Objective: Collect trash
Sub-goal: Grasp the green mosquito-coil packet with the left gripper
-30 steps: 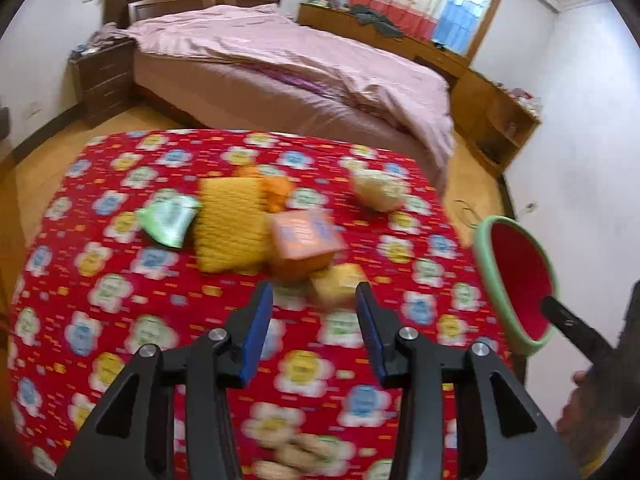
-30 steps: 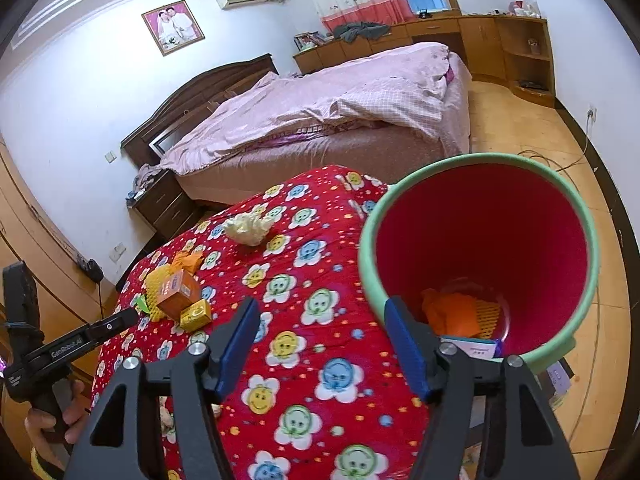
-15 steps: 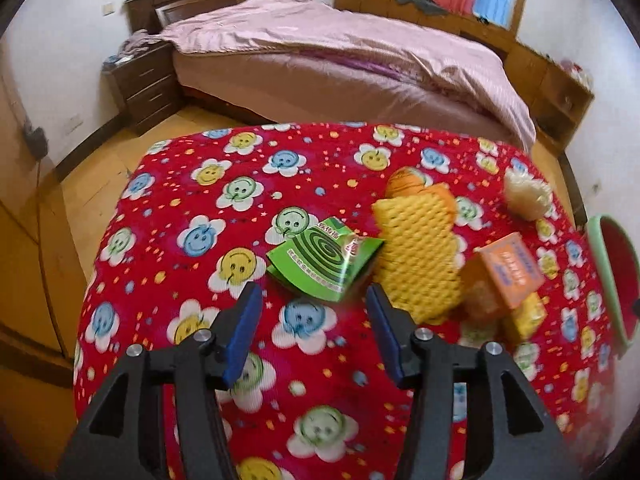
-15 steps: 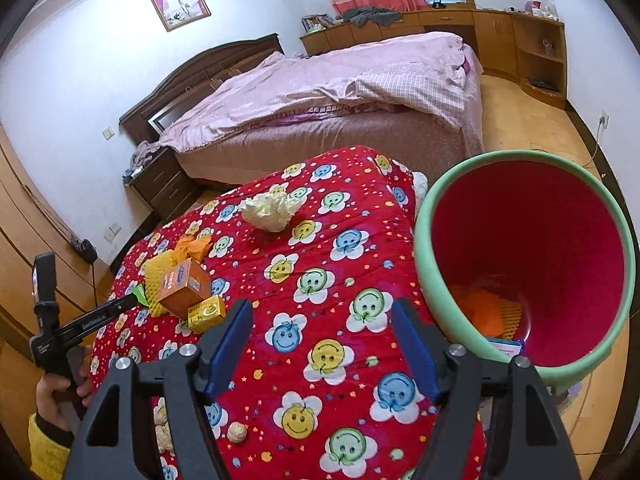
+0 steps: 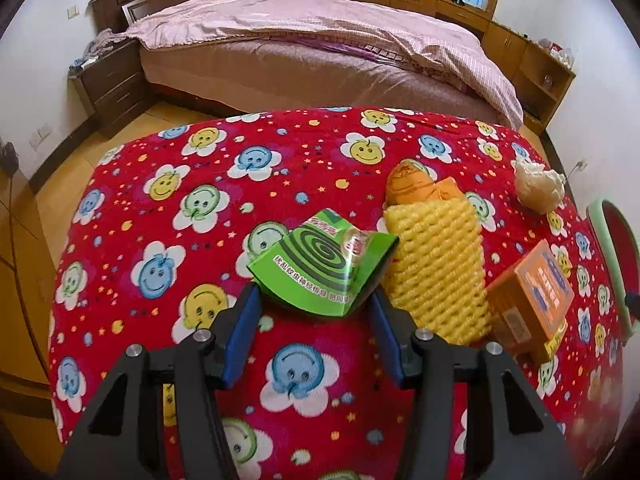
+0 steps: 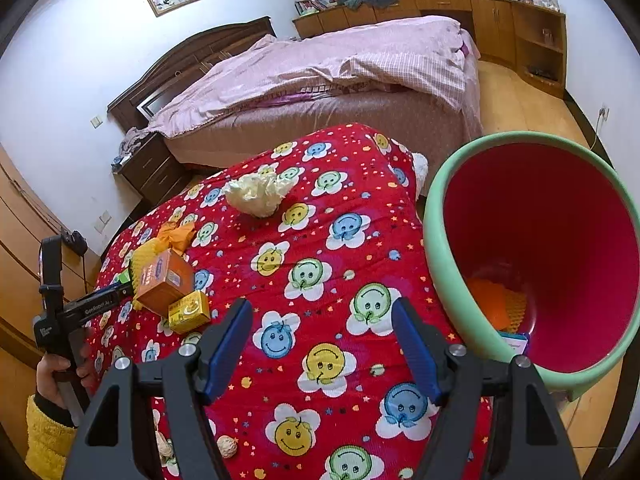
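A green mosquito-coil packet [image 5: 320, 260] lies on the red flowered tablecloth [image 5: 160, 208]. My left gripper [image 5: 314, 300] stands open, and the packet's near edge sits between its tips; I see no pad pressing on it. To the packet's right lie a yellow foam net [image 5: 436, 264], an orange bag [image 5: 412, 184], an orange box [image 5: 532, 296] and a crumpled tissue [image 5: 538, 188]. My right gripper [image 6: 322, 312] hangs open over bare cloth with nothing between its fingers. The green-rimmed red bin [image 6: 440, 240] stands just to its right, off the table's edge.
A small yellow box [image 6: 188, 312] lies beside the orange box [image 6: 164, 284]. A walnut [image 6: 228, 446] lies near the front edge. The bin holds orange and yellow scraps [image 6: 496, 304]. A bed [image 5: 320, 48] and nightstand [image 5: 108, 84] stand beyond the table.
My left gripper swung left from the boxes to the green packet, sank closer and widened its jaws. My right gripper drifted left from the bin to over the cloth.
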Tool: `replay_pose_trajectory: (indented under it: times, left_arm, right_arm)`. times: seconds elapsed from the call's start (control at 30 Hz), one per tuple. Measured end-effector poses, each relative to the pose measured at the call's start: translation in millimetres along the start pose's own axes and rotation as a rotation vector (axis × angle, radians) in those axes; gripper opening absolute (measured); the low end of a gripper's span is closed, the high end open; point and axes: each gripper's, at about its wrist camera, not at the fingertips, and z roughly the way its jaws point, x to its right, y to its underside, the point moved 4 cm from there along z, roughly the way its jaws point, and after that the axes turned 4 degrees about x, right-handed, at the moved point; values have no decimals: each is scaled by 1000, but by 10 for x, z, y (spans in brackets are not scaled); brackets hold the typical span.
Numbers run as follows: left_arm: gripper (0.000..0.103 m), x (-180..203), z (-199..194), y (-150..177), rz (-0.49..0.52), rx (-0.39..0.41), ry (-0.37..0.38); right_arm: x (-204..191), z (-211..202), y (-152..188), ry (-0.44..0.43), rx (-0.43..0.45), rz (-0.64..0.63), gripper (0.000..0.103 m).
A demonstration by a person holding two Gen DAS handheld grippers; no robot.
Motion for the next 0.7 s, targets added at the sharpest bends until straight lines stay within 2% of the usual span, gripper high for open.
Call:
replay_pose_trajectory:
  times: [0.23,0.37,0.57,0.63,0.7]
  left_arm:
    - [54,-39,98,-99,-32,34,-5]
    - [37,-120,83,-90,-60,45,-25]
    - [37,-299,10,-22,-99,38,-84]
    - [37,-345,-30,-9,-135,36,-63]
    - [41,-365,-73,-17,-184,32,-14]
  right_arm:
    - [29,56,21,6,-13,1,74]
    - [43,77,24,4,-16,4,74]
    - [25,116,0,-5,-18,-6,74]
    - [2,134,-17,-10,-19,-11,74]
    - [-15,155,-32,-15,-20,-11,74]
